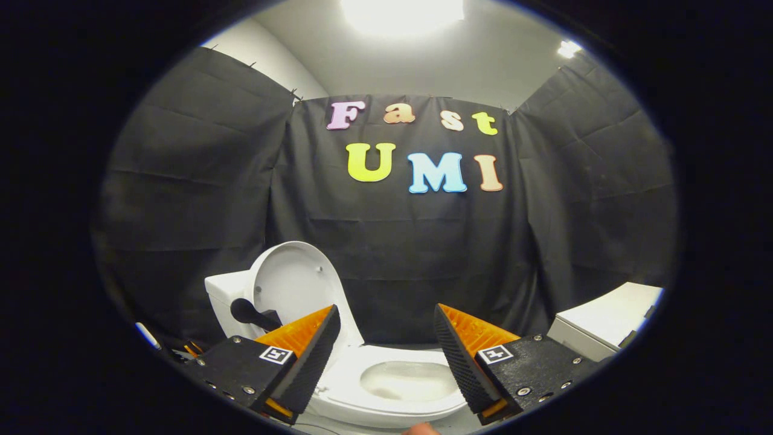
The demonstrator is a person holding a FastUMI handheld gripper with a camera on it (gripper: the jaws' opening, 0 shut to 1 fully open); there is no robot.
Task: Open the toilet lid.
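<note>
The toilet lid (294,284) stood already raised — tipped up and leaning back against the white tank (226,302) behind it, its pale underside facing out into the booth. Below it the seat (386,402) lay flat on the bowl (403,382), and I could look straight down into the open bowl, which sat between the two fingers and a little beyond their tips.

The claw (386,323) hung released, its fingers spread wide with nothing between them but that view of the toilet. Neither finger touched the lid or the seat; the left finger's tip merely crossed in front of the lid's lower edge from where I stood. Each finger carried a small square marker on its body.

A dark, rounded handle-like thing (249,313) poked out at the left of the tank, just behind the left finger — I couldn't tell what it was. Off to the right, beyond the right finger and well apart from the toilet, stood a white box-like unit (604,320) with a flat top. Black cloth (199,181) draped the walls all round, and a bright ceiling lamp (401,13) glared overhead. A fingertip (421,429) of the person holding the rig peeked in just below the bowl.
</note>
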